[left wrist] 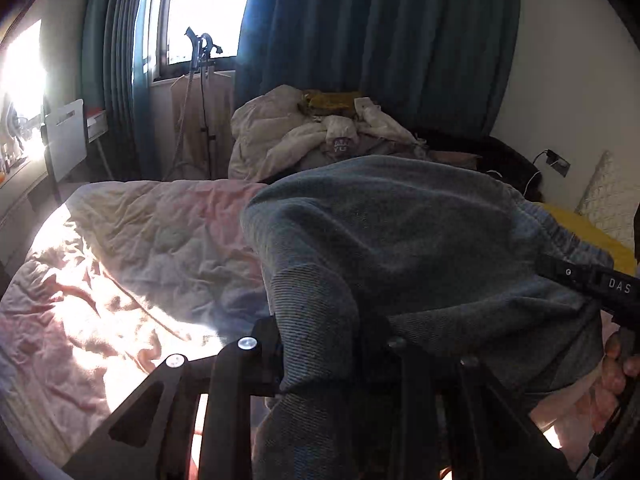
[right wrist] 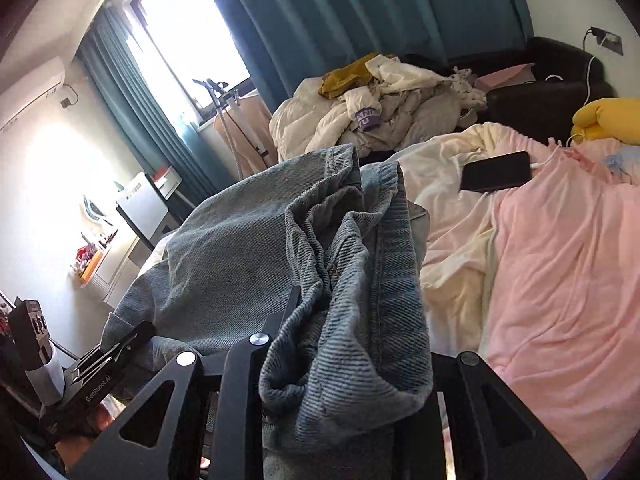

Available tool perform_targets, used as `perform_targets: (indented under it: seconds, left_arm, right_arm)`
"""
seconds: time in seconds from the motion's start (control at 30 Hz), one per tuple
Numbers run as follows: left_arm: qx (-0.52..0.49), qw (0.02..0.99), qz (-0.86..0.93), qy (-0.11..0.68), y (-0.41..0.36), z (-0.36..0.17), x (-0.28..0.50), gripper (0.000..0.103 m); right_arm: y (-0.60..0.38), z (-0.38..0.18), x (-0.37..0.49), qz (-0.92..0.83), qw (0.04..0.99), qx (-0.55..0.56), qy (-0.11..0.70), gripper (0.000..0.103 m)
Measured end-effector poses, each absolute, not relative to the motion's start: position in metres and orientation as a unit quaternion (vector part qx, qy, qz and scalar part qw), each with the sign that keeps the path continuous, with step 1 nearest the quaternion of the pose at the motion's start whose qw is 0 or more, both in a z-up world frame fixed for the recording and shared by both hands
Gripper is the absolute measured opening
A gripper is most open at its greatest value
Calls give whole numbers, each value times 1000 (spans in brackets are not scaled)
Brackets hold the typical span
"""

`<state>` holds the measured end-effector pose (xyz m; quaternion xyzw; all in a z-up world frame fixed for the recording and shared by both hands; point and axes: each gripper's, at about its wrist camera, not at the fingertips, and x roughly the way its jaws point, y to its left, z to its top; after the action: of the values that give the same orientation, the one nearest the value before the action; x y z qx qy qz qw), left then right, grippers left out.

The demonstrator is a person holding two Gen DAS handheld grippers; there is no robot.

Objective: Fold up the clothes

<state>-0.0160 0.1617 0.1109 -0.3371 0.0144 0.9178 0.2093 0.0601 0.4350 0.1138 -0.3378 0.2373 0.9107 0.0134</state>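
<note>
A pair of grey-blue denim jeans [left wrist: 400, 240] hangs stretched between both grippers above the bed. My left gripper [left wrist: 320, 344] is shut on a bunched edge of the jeans; the cloth hides its fingertips. My right gripper [right wrist: 344, 320] is shut on the gathered waistband end of the jeans [right wrist: 352, 280], which drapes over its fingers. The right gripper's body also shows at the right edge of the left wrist view [left wrist: 592, 284]. The left gripper shows at the lower left of the right wrist view [right wrist: 100, 364].
A pink and cream quilt [left wrist: 120, 264] covers the bed [right wrist: 560, 280]. A black phone [right wrist: 496, 171] on a white cable lies on the quilt. A heap of pale clothes [right wrist: 380, 112] lies at the far end. A yellow pillow [right wrist: 608, 118] is at the right. A stand [left wrist: 204, 92] is by the window.
</note>
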Motion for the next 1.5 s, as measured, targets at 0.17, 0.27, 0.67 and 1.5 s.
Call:
perform_targets:
  seconds: [0.17, 0.27, 0.67, 1.5]
  left_arm:
    - [-329, 260, 908, 18, 224, 127, 1, 28]
    - [-323, 291, 900, 29, 266, 132, 14, 28]
    - [-329, 417, 842, 92, 430, 113, 58, 28]
    - [-352, 464, 797, 160, 509, -3, 52, 37]
  right_arm:
    - [486, 136, 103, 916, 57, -320, 235, 22]
    - [520, 148, 130, 917, 88, -310, 237, 22]
    - [639, 140, 240, 903, 207, -265, 268, 22]
    - [710, -37, 256, 831, 311, -303, 348, 35]
